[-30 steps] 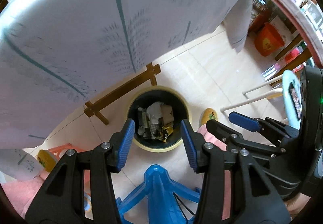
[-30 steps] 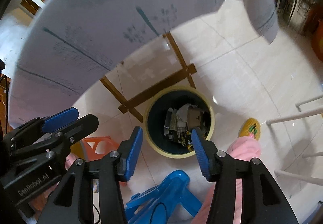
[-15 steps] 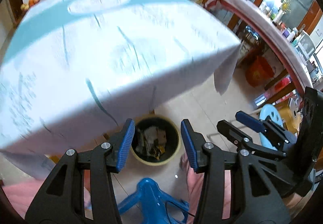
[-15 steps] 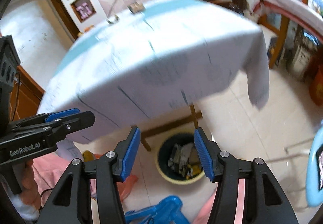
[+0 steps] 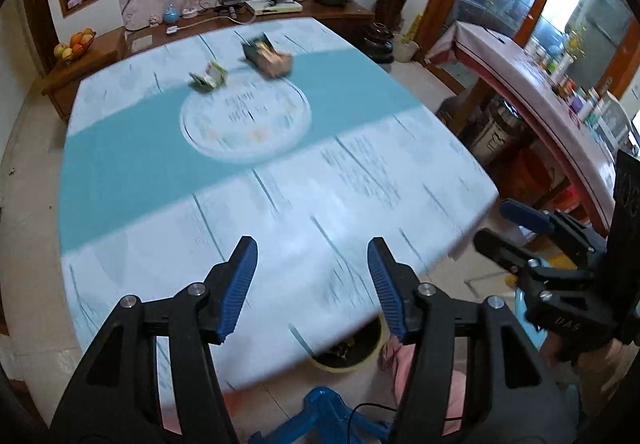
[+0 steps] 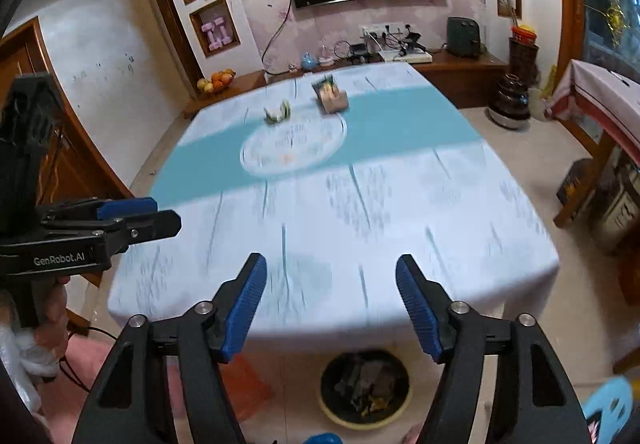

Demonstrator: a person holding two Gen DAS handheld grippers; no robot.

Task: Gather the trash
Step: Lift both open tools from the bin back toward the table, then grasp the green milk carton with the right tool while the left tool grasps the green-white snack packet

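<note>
Two pieces of trash lie at the far end of the table: a green-and-white wrapper (image 5: 208, 77) (image 6: 278, 113) and a brown crumpled carton (image 5: 268, 57) (image 6: 332, 97). A yellow-rimmed trash bin (image 6: 364, 388) (image 5: 348, 348) holding several scraps stands on the floor under the near table edge. My left gripper (image 5: 312, 284) is open and empty above the near part of the table. My right gripper (image 6: 332, 302) is open and empty beside it. Each gripper shows in the other's view, the right one (image 5: 516, 228) and the left one (image 6: 132, 217).
The table carries a white and teal cloth (image 5: 132, 171) with a round glass turntable (image 5: 244, 119) in the middle. A blue stool (image 5: 320, 416) stands by the bin. A sideboard (image 6: 440, 67) with cables and a fruit bowl (image 6: 216, 81) lines the back wall. A second table (image 5: 520, 83) stands at right.
Both grippers have tilted up from looking down into the bin to looking across the tabletop. The trash on the far table is now in view. Both stay open.
</note>
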